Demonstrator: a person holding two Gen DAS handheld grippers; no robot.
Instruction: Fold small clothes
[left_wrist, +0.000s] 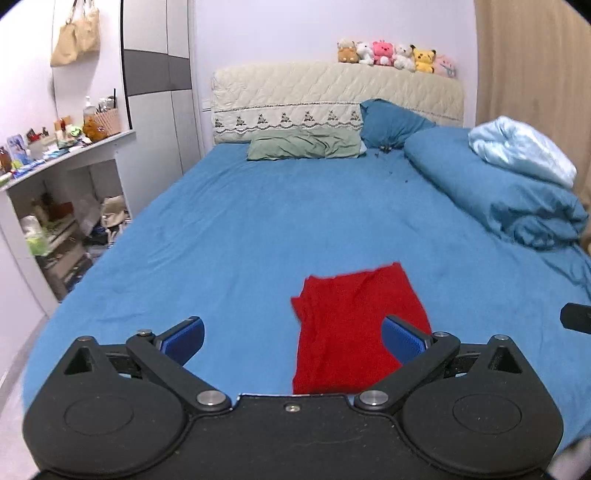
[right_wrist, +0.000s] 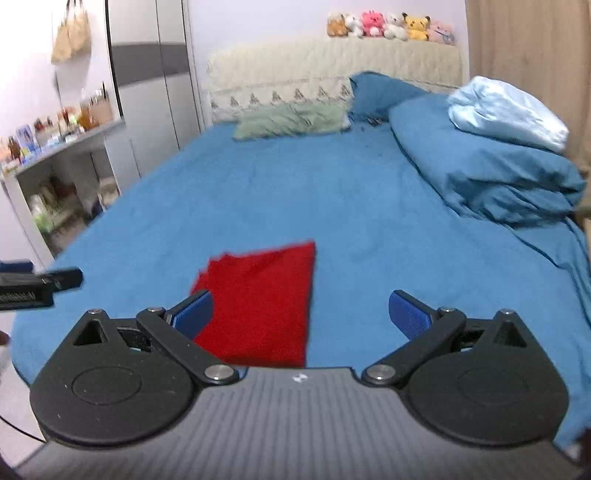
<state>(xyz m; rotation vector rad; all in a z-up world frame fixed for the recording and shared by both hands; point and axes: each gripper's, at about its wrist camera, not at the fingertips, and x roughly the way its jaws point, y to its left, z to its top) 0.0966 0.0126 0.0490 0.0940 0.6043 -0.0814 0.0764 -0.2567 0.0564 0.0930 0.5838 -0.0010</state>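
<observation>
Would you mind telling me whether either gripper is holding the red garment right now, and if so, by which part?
Nothing is held. The left gripper and right gripper are open above the red garment, which lies loose on the bed.

One red cloth (left_wrist: 347, 332) lies on the one bed (left_wrist: 258, 229). Six plush toys (left_wrist: 395, 57) line the headboard. Two pillows (left_wrist: 306, 144) sit below it, and two cloth bags (left_wrist: 75, 37) hang on the wall. Two grippers (left_wrist: 291, 338) show.

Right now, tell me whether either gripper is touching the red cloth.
Apart. In both wrist views the left gripper and right gripper have open, empty jaws above the red cloth, which lies on the bed.
</observation>
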